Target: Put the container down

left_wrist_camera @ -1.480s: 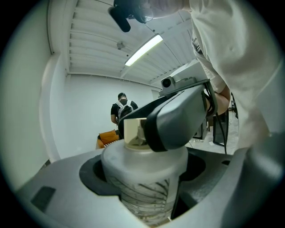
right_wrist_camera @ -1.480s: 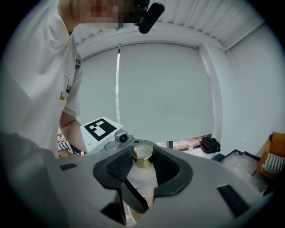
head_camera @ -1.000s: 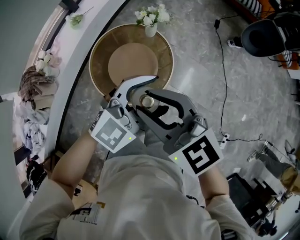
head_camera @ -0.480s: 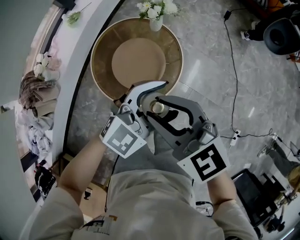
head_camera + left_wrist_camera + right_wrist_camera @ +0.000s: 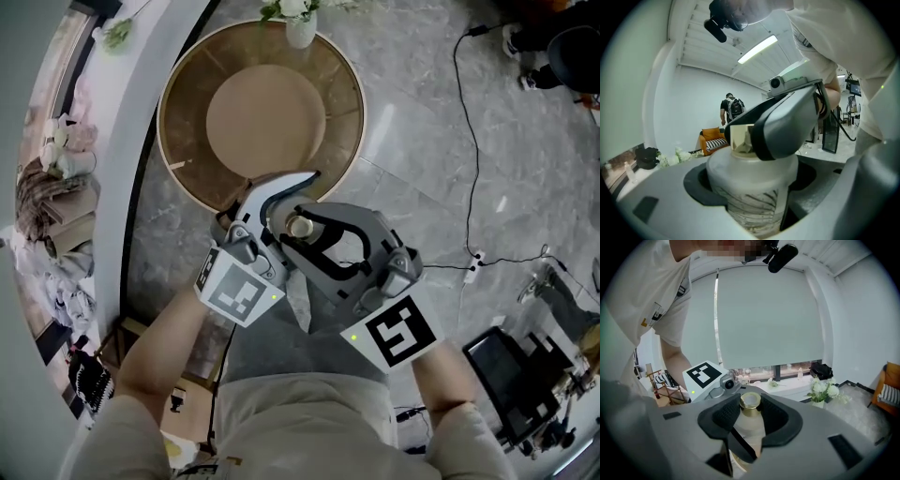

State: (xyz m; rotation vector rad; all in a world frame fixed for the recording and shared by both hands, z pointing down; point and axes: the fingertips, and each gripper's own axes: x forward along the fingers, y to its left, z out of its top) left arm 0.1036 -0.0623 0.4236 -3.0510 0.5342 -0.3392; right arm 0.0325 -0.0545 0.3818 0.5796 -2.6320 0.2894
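Container [image 5: 299, 226] not yet set down; left hand-held gripper [image 5: 277, 199] clamps its body, right hand-held gripper [image 5: 323, 246] its capped neck; round bench [image 5: 178, 159] at twelve o'clock; lowering and release remain.

My head camera looks steeply down from well above on the container [image 5: 299, 226], the round table [image 5: 180, 127] and the floor [image 5: 422, 141]. The left gripper view sits low and very close to the container, tilted up towards the ceiling light [image 5: 757, 49]. The right gripper view, equally close, faces the window blind [image 5: 764, 319] and catches a marker cube [image 5: 704, 374]. All three views share the container.
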